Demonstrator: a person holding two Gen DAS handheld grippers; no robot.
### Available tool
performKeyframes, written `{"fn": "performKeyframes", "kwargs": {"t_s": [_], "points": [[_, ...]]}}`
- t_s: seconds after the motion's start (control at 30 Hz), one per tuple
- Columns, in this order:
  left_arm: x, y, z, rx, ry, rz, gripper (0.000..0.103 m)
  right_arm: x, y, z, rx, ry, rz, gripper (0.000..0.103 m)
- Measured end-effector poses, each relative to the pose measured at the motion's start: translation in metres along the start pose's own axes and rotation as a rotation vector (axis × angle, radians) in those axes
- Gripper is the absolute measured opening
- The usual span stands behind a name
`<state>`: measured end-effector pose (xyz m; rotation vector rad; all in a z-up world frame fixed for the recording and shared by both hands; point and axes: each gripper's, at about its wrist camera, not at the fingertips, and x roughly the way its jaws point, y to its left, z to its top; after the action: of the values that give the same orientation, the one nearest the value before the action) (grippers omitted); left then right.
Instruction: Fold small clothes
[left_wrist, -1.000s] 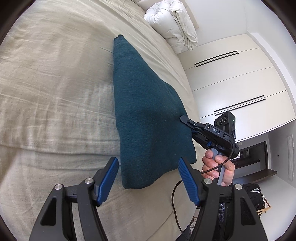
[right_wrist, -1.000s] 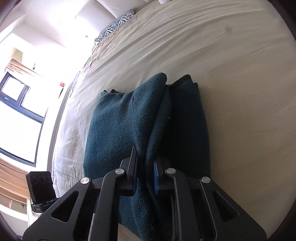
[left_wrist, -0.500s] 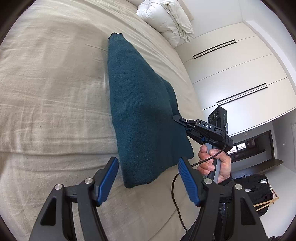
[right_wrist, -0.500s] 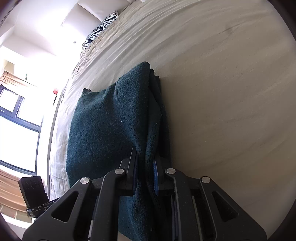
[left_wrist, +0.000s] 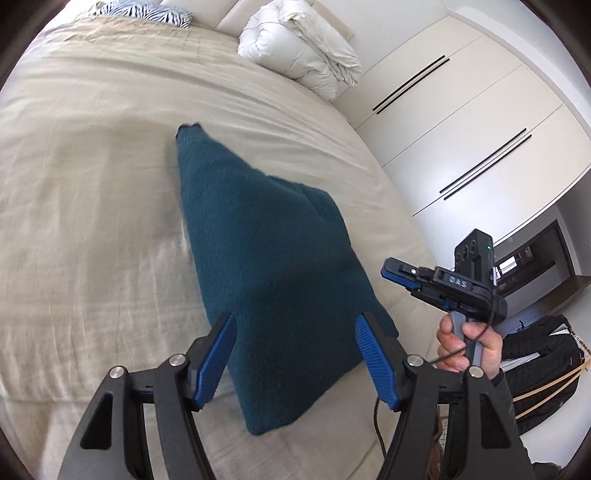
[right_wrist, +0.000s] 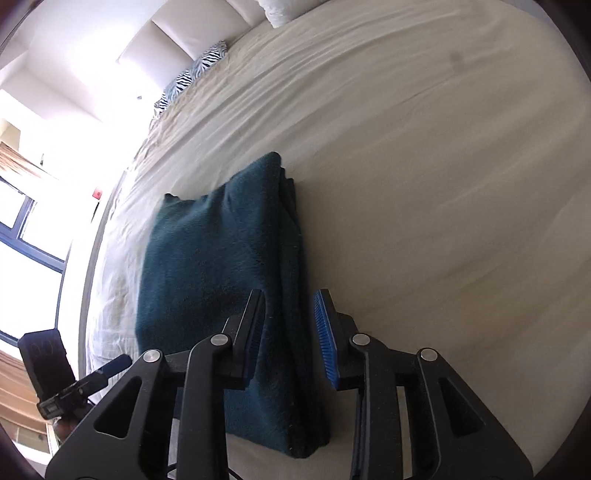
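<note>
- Two grippers are over a big bed (left_wrist: 92, 221), and both have let go: their blue pads stand apart with nothing between them.
- The left gripper (left_wrist: 295, 354) is wide apart. It hangs above the near end of a dark teal sweater (left_wrist: 266, 258).
- The right gripper (right_wrist: 290, 339) has its pads spread too. The thick folded edge of the sweater (right_wrist: 221, 266) lies below the gap between them. I cannot tell if a pad touches the cloth.
- In the left wrist view the right gripper (left_wrist: 397, 275) is seen from the side, off the right edge of the sweater and clear of it. A hand (left_wrist: 467, 345) holds its grey handle.
- White letters on the black body of that gripper look like "DAS", but they are a bit blurry.
- A small green light glows on the black box on top of it.
- The sweater lies folded on the beige bed cover, near the side of the bed close to the person. It looks long, wide at the near end and narrow at the far end.
- In the right wrist view the fold layers stack up along the sweater's right side.
- A white puffy blanket (left_wrist: 303, 55) sits bunched at the far end of the bed.
- A zebra striped pillow (left_wrist: 144, 13) lies at the head of the bed.
- White closet doors (left_wrist: 461, 129) with thin black lines stand to the right.
- A bright window (right_wrist: 26, 229) is on the left in the right wrist view.
</note>
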<state>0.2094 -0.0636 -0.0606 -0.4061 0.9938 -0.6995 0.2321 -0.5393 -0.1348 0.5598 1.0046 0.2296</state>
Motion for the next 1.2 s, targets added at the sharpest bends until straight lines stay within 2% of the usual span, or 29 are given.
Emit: {"fn": "performKeyframes", "kwargs": {"t_s": [0.07, 0.13, 0.2, 0.3, 0.33, 0.4, 0.5, 0.57, 0.67, 0.73, 0.8, 0.9, 0.93, 1.0, 1.17, 1.2], "points": [[0.007, -0.008, 0.019, 0.047, -0.034, -0.004, 0.066, -0.013, 0.015, -0.001, -0.035, -0.023, 0.099, 0.027], [0.023, -0.011, 0.037, 0.062, -0.035, -0.024, 0.053, -0.009, 0.031, -0.001, -0.075, -0.004, 0.181, 0.027], [0.047, -0.008, 0.049, 0.063, -0.004, 0.000, 0.046, 0.006, 0.040, -0.001, -0.090, 0.021, 0.220, 0.027], [0.082, 0.008, 0.056, 0.030, 0.044, 0.046, 0.042, 0.039, 0.028, 0.002, -0.028, 0.064, 0.207, 0.027], [0.091, 0.015, 0.055, 0.025, 0.057, 0.066, 0.030, 0.052, 0.020, 0.000, 0.000, 0.084, 0.186, 0.026], [0.100, 0.025, 0.050, 0.016, 0.052, 0.090, 0.017, 0.064, 0.003, -0.001, 0.036, 0.087, 0.213, 0.016], [0.105, 0.033, 0.046, -0.002, 0.036, 0.096, 0.008, 0.066, -0.008, -0.001, 0.049, 0.077, 0.240, 0.011], [0.102, 0.035, 0.046, 0.004, 0.039, 0.098, 0.008, 0.068, -0.010, -0.001, 0.057, 0.078, 0.255, 0.010], [0.087, 0.019, 0.043, 0.051, 0.027, 0.150, 0.009, 0.055, 0.001, -0.005, 0.038, 0.052, 0.255, 0.015], [0.069, 0.003, 0.032, 0.097, -0.017, 0.167, 0.027, 0.040, 0.013, -0.016, 0.005, 0.043, 0.285, 0.015], [0.056, -0.008, 0.014, 0.145, -0.055, 0.185, 0.032, 0.031, 0.023, -0.030, -0.036, 0.048, 0.278, 0.015], [0.061, -0.011, -0.015, 0.198, -0.057, 0.219, 0.032, 0.036, 0.022, -0.051, -0.069, 0.086, 0.234, 0.015], [0.064, -0.010, -0.021, 0.196, -0.057, 0.215, 0.032, 0.042, 0.017, -0.056, -0.061, 0.100, 0.215, 0.015], [0.061, -0.011, -0.029, 0.197, -0.077, 0.213, 0.033, 0.044, 0.005, -0.065, -0.024, 0.087, 0.257, 0.015], [0.044, -0.017, -0.026, 0.194, -0.117, 0.190, 0.035, 0.028, 0.008, -0.071, -0.014, 0.046, 0.249, 0.016], [0.037, -0.016, -0.026, 0.197, -0.142, 0.195, 0.045, 0.023, 0.010, -0.070, -0.023, 0.034, 0.246, 0.019]]}}
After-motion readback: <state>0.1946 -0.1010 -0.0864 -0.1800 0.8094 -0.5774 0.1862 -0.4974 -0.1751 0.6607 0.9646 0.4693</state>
